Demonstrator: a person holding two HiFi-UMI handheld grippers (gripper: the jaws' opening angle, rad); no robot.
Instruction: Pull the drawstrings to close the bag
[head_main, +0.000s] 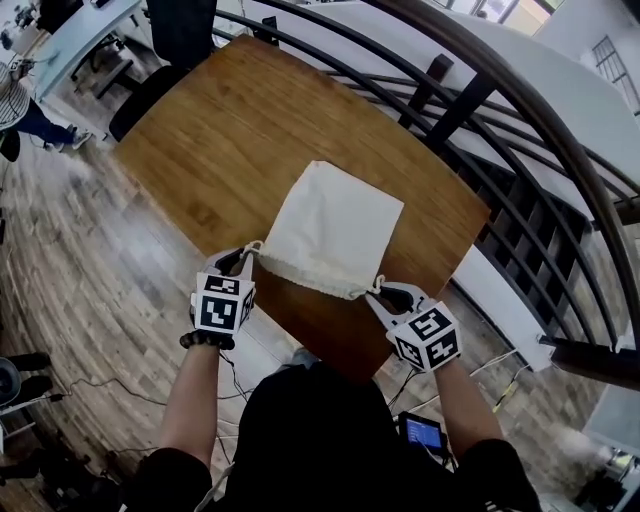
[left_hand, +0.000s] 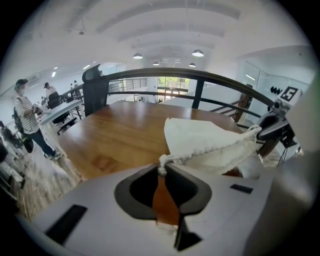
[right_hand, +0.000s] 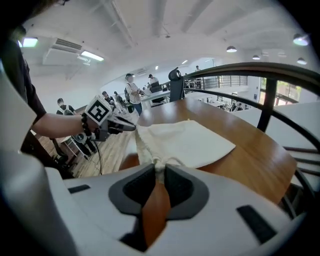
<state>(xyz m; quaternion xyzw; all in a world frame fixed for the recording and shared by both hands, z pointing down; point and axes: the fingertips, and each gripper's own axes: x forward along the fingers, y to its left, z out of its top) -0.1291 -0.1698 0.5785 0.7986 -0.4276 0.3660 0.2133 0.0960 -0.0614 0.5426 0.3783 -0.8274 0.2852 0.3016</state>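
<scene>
On the wooden table (head_main: 200, 140) lay a cream bag (head_main: 330, 225); my left gripper (head_main: 244, 259) and right gripper (head_main: 381, 291) each pinched one of its drawstrings (left_hand: 162, 160).

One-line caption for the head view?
The left gripper and right gripper pinch the drawstrings at opposite ends of the cream bag on a wooden table.

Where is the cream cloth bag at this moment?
In the head view the cream cloth drawstring bag lies on the brown wooden table near the person, its gathered mouth between the left tongs and right tongs, each shut on a drawstring.
</scene>
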